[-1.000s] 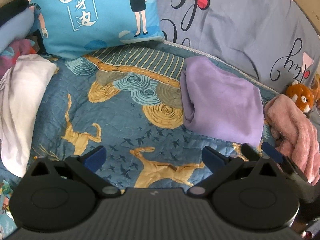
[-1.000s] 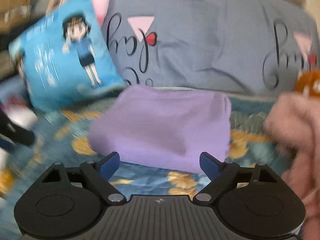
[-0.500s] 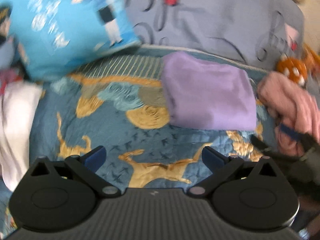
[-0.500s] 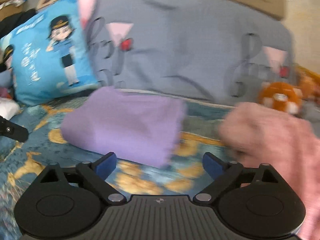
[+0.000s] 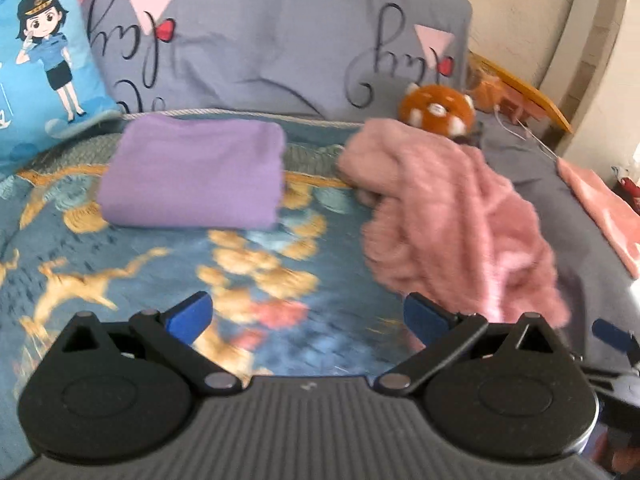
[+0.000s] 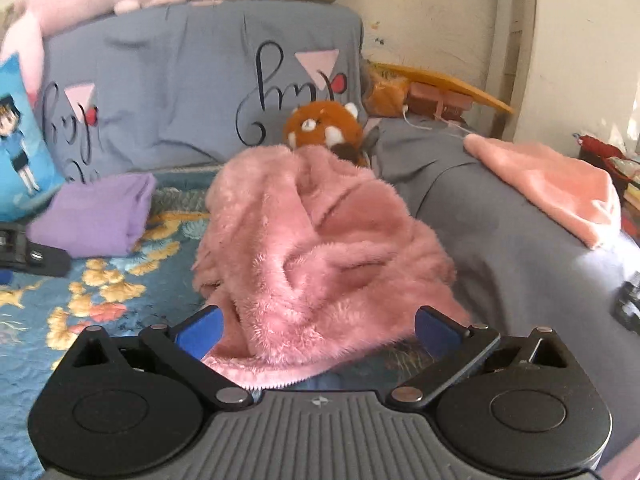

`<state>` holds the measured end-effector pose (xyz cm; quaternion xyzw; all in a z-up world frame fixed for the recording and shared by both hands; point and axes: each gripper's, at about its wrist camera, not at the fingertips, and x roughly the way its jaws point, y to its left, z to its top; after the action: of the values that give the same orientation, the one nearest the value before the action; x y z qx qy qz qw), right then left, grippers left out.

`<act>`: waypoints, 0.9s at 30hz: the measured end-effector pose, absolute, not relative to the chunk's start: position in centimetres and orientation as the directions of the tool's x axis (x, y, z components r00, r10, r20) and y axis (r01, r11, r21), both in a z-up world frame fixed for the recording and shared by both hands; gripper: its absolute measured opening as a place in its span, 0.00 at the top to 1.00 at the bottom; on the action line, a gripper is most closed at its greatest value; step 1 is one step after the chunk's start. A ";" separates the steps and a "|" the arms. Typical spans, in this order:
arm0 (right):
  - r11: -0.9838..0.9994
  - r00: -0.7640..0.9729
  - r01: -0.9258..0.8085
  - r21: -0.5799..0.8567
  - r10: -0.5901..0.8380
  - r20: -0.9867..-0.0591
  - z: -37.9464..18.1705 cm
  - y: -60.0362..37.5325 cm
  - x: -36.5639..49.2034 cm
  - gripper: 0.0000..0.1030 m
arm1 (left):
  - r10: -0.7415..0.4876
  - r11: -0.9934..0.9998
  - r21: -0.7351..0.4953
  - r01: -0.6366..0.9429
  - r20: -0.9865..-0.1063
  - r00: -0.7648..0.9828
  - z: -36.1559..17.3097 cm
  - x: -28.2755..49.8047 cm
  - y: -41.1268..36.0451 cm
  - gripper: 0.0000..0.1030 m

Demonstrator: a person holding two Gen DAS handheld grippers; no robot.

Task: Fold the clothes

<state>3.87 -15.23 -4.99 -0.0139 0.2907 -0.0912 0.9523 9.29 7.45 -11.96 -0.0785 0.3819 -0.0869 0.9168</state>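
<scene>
A crumpled pink fuzzy garment (image 6: 320, 240) lies on the bed, and its near edge reaches between the fingers of my right gripper (image 6: 319, 332). Those jaws are opening wide and the pads do not press on the fabric. In the left wrist view the same pink garment (image 5: 452, 216) lies to the right. My left gripper (image 5: 307, 316) hovers open over the patterned blue bedspread (image 5: 120, 272) with nothing between its fingers. A folded purple garment (image 5: 192, 176) sits flat at the back, also visible at the left of the right wrist view (image 6: 96, 216).
A grey lettered pillow (image 5: 260, 40) and a blue cartoon cushion (image 5: 40, 60) stand at the bed's head. A red panda plush (image 6: 324, 124) rests behind the pink garment. A salmon cloth (image 6: 552, 184) lies on the grey sheet at right. The wall is close on the right.
Both grippers have swung to the right, away from the purple garment. The pink fuzzy garment has come from the right edge into the right gripper's open jaws, which have widened a little.
</scene>
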 end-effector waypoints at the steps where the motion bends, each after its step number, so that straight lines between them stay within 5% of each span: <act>1: 0.985 0.820 0.156 -0.076 -0.172 -0.546 -4.5 -15.1 3.4 0.00 | -0.211 0.975 -0.204 0.093 -0.696 0.687 -11.4 8.7 6.6 0.00; 9: 0.997 0.847 0.073 0.014 -0.055 -0.528 -0.3 -13.0 0.5 0.00 | 0.032 0.999 0.019 -0.027 -0.733 0.680 -5.9 4.2 5.6 0.00; 18: 0.986 0.804 0.132 0.104 -0.046 -0.593 2.0 -12.3 -1.5 0.00 | -0.070 0.997 -0.070 0.029 -0.706 0.705 -0.5 -1.5 4.8 0.00; 27: 0.989 0.817 0.145 0.029 -0.104 -0.567 3.8 -11.5 -2.7 0.00 | -0.009 0.999 0.020 0.030 -0.676 0.737 2.4 -4.8 3.4 0.00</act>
<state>-2.71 -11.49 3.79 0.0352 0.2951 -0.0653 0.9526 -4.82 3.42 2.40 0.0150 0.3623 -0.0104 0.9319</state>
